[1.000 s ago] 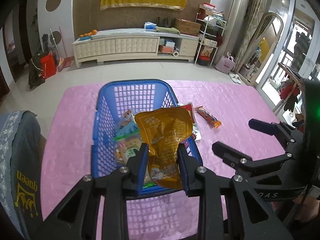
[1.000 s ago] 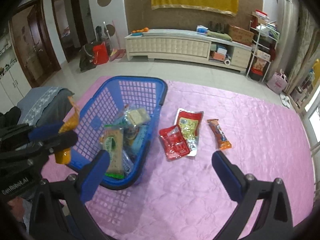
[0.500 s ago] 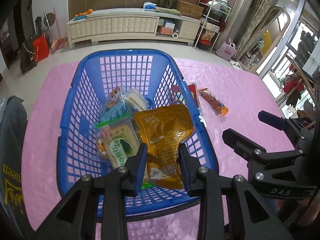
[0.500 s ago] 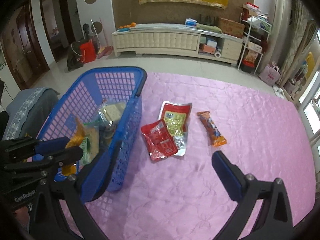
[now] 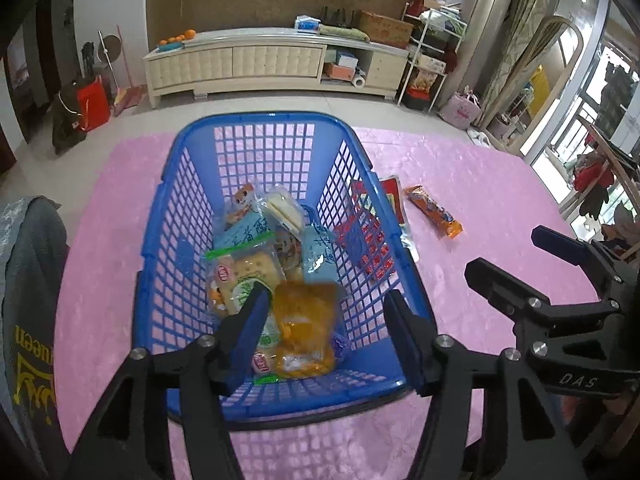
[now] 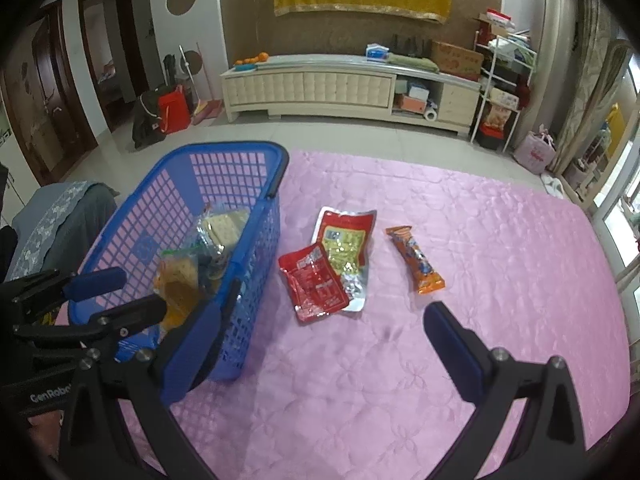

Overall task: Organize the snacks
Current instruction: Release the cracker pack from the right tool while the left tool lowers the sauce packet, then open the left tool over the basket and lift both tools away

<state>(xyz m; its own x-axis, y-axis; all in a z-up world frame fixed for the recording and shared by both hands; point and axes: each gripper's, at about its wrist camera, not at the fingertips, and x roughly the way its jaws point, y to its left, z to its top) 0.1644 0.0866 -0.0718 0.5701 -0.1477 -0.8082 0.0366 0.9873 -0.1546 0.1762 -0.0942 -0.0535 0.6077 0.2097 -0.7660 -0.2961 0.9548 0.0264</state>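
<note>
The left gripper [image 5: 326,322] is shown spread above the near end of the blue basket [image 5: 188,184], its jaws apart and pinching nothing; the orange pouch [image 5: 305,328] lies loose between them on the other packets inside. The right gripper [image 6: 324,342] is likewise held spread and empty over the pink tablecloth [image 6: 500,248]. Three snacks remain outside the basket — a red packet [image 6: 314,282], a red-and-silver pouch [image 6: 346,252] partly beneath it, and an orange bar [image 6: 416,260]. All three lie ahead of the right gripper, just beyond its fingertips, long axes running roughly away from the camera. The right gripper is judged the nearer, so the next pick is likely its own.
</note>
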